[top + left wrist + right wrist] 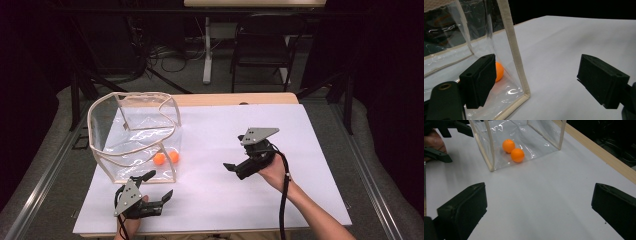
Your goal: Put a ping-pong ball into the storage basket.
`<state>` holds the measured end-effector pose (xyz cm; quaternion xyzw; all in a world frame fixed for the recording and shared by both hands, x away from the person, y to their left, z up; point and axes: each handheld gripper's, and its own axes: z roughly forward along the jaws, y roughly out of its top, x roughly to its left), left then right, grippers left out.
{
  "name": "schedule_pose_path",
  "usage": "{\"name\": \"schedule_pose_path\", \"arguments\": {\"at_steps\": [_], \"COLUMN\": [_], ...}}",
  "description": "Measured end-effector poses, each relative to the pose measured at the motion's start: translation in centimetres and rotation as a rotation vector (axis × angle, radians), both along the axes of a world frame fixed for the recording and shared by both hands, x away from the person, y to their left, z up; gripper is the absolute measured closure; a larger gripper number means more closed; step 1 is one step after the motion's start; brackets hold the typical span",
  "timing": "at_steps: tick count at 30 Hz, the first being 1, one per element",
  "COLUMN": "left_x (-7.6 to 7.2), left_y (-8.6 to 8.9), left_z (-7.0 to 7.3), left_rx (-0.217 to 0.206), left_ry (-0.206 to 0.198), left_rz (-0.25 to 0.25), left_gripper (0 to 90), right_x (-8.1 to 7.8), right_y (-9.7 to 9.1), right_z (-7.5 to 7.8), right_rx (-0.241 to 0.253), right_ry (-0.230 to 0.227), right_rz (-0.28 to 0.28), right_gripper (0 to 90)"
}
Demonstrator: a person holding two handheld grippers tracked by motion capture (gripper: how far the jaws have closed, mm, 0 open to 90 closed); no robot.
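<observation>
A clear plastic bag (135, 135) with beige trim stands open on the left of the white table (225, 200). Two orange balls (159, 159) (173, 156) lie inside it by its near right corner. My left gripper (160, 184) is open just in front of that corner. In the left gripper view the bag's trimmed corner edge (515, 55) rises between the jaws of the left gripper (539, 80), with one ball (499, 71) behind the left jaw. My right gripper (233, 151) is open over the table's middle, aimed at the bag (486, 145) and its two balls (508, 145) (517, 155). Nothing is between the jaws of the right gripper (539, 210).
The table's wooden far edge (240, 98) shows beyond the white sheet. A black chair (262, 45) and a desk leg (207, 50) stand on the floor behind. The other hand's gripper (439, 142) shows at the upper left of the right gripper view.
</observation>
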<state>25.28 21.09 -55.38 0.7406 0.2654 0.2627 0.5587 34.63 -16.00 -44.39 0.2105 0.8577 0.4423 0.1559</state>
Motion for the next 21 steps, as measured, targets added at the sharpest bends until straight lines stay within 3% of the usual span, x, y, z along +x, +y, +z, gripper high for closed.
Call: {"name": "schedule_pose_path", "arguments": {"at_steps": [21], "left_x": [0.1], "left_y": [-0.1], "left_z": [-0.1], "left_rx": [0.009], "left_ry": [0.004], "left_rz": [-0.003], "left_gripper": [15.7], "right_x": [-1.8], "right_y": [-3.5], "right_z": [-3.5], "right_rx": [0.016], "right_ry": [0.006], "right_rz": [-0.076], "right_gripper": [0.0]}}
